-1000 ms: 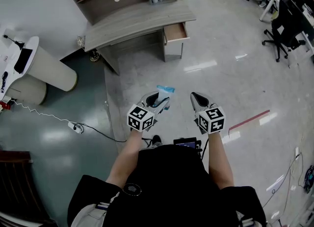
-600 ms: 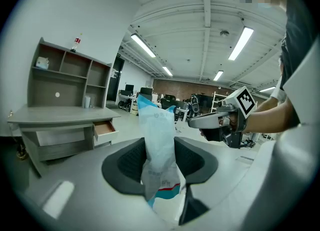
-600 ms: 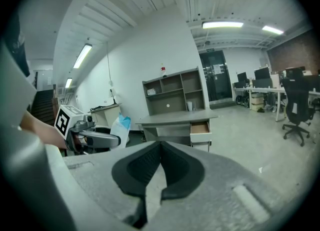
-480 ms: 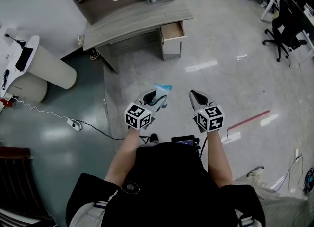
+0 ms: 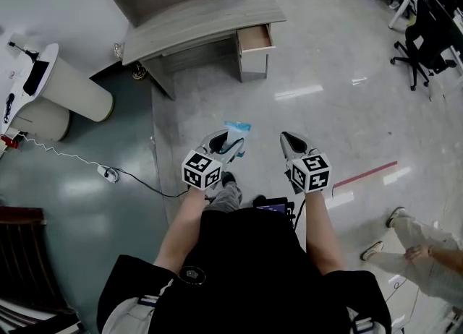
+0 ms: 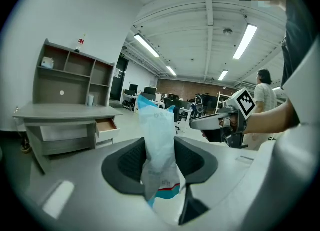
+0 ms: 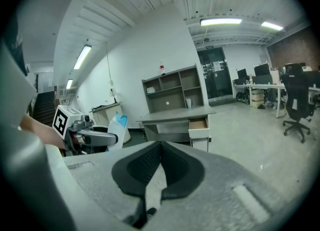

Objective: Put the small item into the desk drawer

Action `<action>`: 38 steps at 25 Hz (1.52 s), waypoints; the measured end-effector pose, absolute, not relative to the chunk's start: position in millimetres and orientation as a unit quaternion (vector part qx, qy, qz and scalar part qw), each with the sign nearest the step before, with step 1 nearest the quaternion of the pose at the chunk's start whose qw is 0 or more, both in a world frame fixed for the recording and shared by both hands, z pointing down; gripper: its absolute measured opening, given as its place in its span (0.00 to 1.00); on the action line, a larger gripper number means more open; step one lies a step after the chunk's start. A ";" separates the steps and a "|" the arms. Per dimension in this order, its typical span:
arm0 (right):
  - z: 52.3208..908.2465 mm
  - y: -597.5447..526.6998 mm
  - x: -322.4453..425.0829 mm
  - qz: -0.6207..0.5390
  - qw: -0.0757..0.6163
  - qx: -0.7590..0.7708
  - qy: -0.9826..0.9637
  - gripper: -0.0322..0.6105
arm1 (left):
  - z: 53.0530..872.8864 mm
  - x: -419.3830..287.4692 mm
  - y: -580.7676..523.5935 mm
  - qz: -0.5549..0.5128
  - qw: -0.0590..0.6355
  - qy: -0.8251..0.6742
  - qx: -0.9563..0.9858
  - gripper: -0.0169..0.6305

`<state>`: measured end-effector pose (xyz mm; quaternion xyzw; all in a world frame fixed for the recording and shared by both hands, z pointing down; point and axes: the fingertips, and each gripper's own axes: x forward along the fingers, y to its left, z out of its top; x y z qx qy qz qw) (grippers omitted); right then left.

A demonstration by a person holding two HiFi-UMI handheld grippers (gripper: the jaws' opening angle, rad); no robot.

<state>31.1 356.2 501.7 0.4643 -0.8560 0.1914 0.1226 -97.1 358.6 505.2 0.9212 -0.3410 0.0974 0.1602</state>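
A small blue-and-white packet (image 5: 235, 129) stands upright between the jaws of my left gripper (image 5: 230, 141), which is shut on it; in the left gripper view the packet (image 6: 157, 145) fills the gap between the dark pads (image 6: 131, 161). My right gripper (image 5: 287, 139) hovers beside it, shut with nothing in it, its tips meeting in the right gripper view (image 7: 161, 145). Ahead across the floor stands the grey desk (image 5: 195, 25). Its drawer (image 5: 255, 38) is pulled open at the right end and also shows as a drawer (image 7: 198, 124) in the right gripper view.
A white round stand (image 5: 65, 94) is at the left, with a cable and power strip (image 5: 107, 174) on the floor. Black office chairs (image 5: 427, 43) stand at the far right. Red tape (image 5: 365, 175) marks the floor. Another person's legs (image 5: 412, 242) are at the lower right.
Both grippers stay side by side, the packet still in the left one. My own leg has stepped forward beneath them, and another person's legs have come into view at the lower right.
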 end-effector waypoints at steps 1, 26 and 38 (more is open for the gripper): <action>503.2 355.8 32.4 0.193 0.123 0.465 -0.855 0.04 | 506.5 -95.9 357.7 0.098 0.161 -0.340 0.922 0.29; 506.4 253.8 19.1 0.198 0.140 0.497 -0.833 0.04 | 515.0 -108.5 240.6 0.089 0.172 -0.303 0.933 0.29; 510.4 193.2 -10.7 0.200 0.156 0.513 -0.820 0.04 | 527.7 -134.2 176.4 0.081 0.191 -0.277 0.938 0.29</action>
